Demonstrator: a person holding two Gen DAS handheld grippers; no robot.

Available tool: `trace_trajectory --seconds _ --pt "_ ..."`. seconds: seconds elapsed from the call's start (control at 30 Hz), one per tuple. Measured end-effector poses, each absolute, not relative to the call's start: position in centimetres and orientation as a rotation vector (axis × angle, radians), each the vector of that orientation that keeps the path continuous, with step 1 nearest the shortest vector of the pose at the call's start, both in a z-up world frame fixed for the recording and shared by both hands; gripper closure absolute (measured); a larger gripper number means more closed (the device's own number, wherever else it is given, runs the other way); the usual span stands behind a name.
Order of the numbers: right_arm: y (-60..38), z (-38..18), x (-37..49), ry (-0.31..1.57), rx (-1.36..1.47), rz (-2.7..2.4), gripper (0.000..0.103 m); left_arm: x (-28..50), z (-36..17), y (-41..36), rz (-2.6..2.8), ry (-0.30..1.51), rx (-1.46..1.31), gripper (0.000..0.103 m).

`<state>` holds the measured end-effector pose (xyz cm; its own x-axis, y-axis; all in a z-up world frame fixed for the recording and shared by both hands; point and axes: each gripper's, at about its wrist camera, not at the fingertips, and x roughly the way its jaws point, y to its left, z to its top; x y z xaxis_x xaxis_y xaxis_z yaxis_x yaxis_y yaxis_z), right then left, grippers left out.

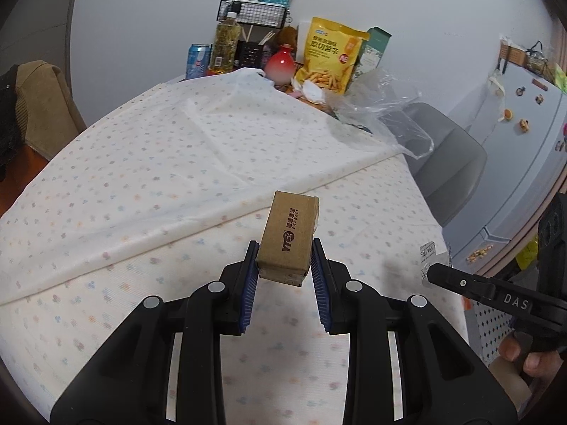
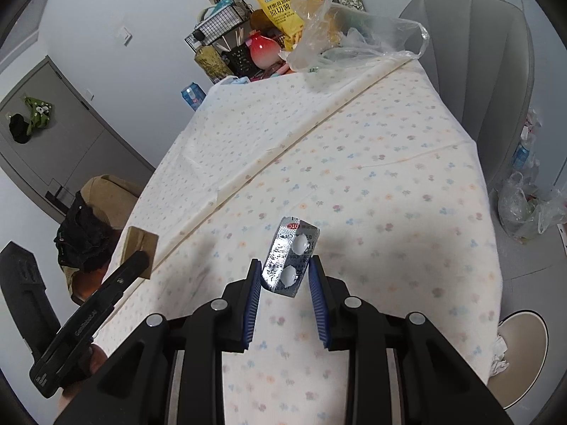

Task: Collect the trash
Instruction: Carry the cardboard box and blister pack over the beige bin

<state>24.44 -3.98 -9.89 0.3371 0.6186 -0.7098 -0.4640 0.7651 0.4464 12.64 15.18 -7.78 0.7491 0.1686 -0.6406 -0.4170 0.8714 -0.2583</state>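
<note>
My left tongs (image 1: 283, 265) clamp the box (image 1: 288, 239), right tongs (image 2: 285, 269) pinch the blister pack (image 2: 288, 258) edgewise; it could slip free.

I look over a table (image 2: 407, 163) draped in a pale cloth printed with small flowers. Behind it stands a plain white wall (image 1: 149, 17), evenly lit. At the far end I see clutter: a black wire basket (image 1: 253, 12), a yellow snack bag (image 1: 331, 55), a blue can (image 1: 197, 60) and a red-and-white vase (image 1: 280, 65). A grey chair (image 2: 478, 56) stands at the table's right side, and a tan chair (image 2: 106, 194) with dark clothing sits on the left. A grey door (image 2: 53, 134) is further left. A pale fridge (image 1: 524, 134) carries magnets.
</note>
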Motion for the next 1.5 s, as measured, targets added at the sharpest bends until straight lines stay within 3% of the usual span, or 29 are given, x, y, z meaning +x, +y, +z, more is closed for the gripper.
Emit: trace_trajectory --seconds 0.7,1.5 --pt "-18.5 -8.6 21.0 0.91 0.285 0.563 0.076 14.6 -8.2 6.4 0.162 0.676 -0.414 0.074" --pt "-36.7 -16.6 19.8 0.972 0.467 0.266 0.076 21.0 -10.7 -9.1 -0.084 0.811 -0.261 0.074"
